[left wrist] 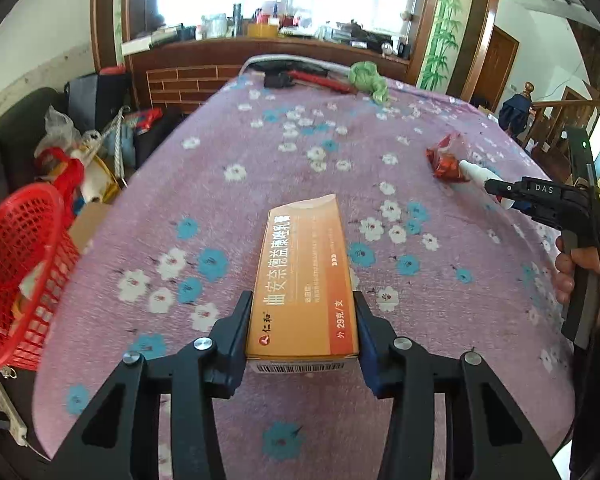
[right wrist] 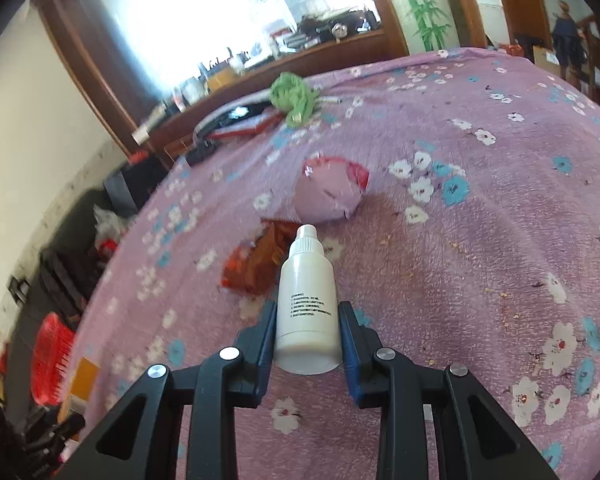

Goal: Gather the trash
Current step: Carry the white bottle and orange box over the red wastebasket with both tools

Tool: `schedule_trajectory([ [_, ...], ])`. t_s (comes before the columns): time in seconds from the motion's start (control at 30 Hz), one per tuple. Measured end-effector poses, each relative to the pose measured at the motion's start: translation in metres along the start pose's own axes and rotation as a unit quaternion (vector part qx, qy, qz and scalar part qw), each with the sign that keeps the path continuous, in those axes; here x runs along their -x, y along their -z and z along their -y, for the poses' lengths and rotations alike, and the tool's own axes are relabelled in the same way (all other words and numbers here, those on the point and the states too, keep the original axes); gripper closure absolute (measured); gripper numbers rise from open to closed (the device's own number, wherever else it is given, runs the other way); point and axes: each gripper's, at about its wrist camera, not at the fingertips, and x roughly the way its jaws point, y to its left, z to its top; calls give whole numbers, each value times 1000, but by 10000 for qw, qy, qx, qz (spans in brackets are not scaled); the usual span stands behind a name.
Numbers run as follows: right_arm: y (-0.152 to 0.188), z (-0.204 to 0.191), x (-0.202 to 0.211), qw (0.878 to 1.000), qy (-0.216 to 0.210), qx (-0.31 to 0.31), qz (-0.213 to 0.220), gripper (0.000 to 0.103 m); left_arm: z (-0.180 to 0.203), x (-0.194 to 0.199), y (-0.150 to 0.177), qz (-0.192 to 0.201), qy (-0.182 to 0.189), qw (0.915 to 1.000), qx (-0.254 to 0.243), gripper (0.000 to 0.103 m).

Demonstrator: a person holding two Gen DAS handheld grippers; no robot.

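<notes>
The left hand-held gripper (left wrist: 303, 322) is clamped on the near end of an orange medicine carton (left wrist: 304, 280), held above the purple flowered cloth (left wrist: 260, 152) covering the counter, with a red mesh basket (left wrist: 20, 264) off the counter's left edge. The right hand-held gripper (right wrist: 307, 330) is clamped on a white plastic bottle (right wrist: 306, 304), cap pointing away. Beyond the bottle on the cloth lie a crumpled red wrapper (right wrist: 256, 264), a crumpled pink bag (right wrist: 328, 192) and, farther back, a green wad (right wrist: 294, 98).
</notes>
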Motion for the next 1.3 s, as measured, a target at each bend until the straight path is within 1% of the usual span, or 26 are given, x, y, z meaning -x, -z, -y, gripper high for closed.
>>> schedule_trajectory([
  [0.1,0,-1,15,9996,-161,-181,162,71,-9,17,-1,159,-34,9998,79,55],
  [0.2,8,-12,32,9989,-298,-158,320,71,-21,31,3,292,-31,9994,189,55],
  [0.33,26,-33,45,9980,-556,-62,288,71,-34,36,11,320,17,9989,329,55],
  [0.5,44,-67,56,9964,-775,233,245,71,-49,42,19,329,0,9982,502,55],
  [0.63,52,-99,58,9941,-922,531,192,71,-63,55,22,440,-58,9973,588,55],
  [0.9,71,-157,46,9864,-1310,988,-35,71,-91,83,25,658,-491,9952,532,55],
  [1.1,85,-194,42,9796,-1540,1283,-146,71,-126,109,32,804,-938,9904,625,55],
  [1.3,94,-224,40,9729,-1720,1534,-205,71,-154,120,41,825,-1253,9855,789,55],
])
